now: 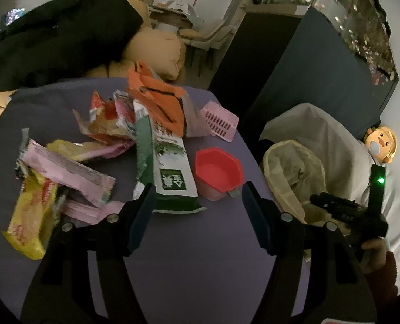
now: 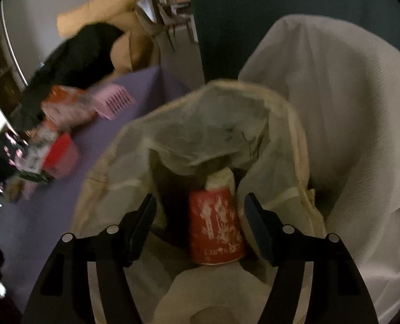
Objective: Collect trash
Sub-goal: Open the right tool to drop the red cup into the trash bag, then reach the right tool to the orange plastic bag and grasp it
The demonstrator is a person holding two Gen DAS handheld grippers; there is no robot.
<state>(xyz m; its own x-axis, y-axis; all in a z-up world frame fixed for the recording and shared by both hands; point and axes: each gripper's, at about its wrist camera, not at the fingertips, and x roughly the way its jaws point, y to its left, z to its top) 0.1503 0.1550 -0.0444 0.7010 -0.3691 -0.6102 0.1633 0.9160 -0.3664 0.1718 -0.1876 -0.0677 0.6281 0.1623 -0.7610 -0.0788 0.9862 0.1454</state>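
Dim room, round worktop [image 1: 200, 256] under a purple cover, blue partition behind. On the worktop, a loose heap of trash: long white-and-green carton [image 1: 167, 159] lying flat in the middle, orange torn packet [image 1: 159, 100] on top of its far end, pink wrapper [image 1: 67, 170] and yellow snack bag [image 1: 31, 218] to the left, red hexagonal cup [image 1: 217, 172] just beside the carton on the right, pink slotted basket [image 1: 218, 121] farther back. Left gripper [image 1: 198, 194] low above the worktop, fingers spread wide, holding nothing, their tips near the close end of the carton and the red cup. Beside the worktop on the right, cream trash bag [image 1: 294, 167] with open mouth, against a chair under white cloth [image 1: 335, 140]. Right gripper [image 2: 200, 205] over the mouth of this bag, fingers wide apart, touching nothing. Between them, lower inside the bag, red paper cup [image 2: 216, 229] with white print, lying with its bottom toward the camera, some white crumpled paper [image 2: 218, 181] behind it. Left part of the right wrist view blurred, so only the red cup and the pink basket recognisable there.
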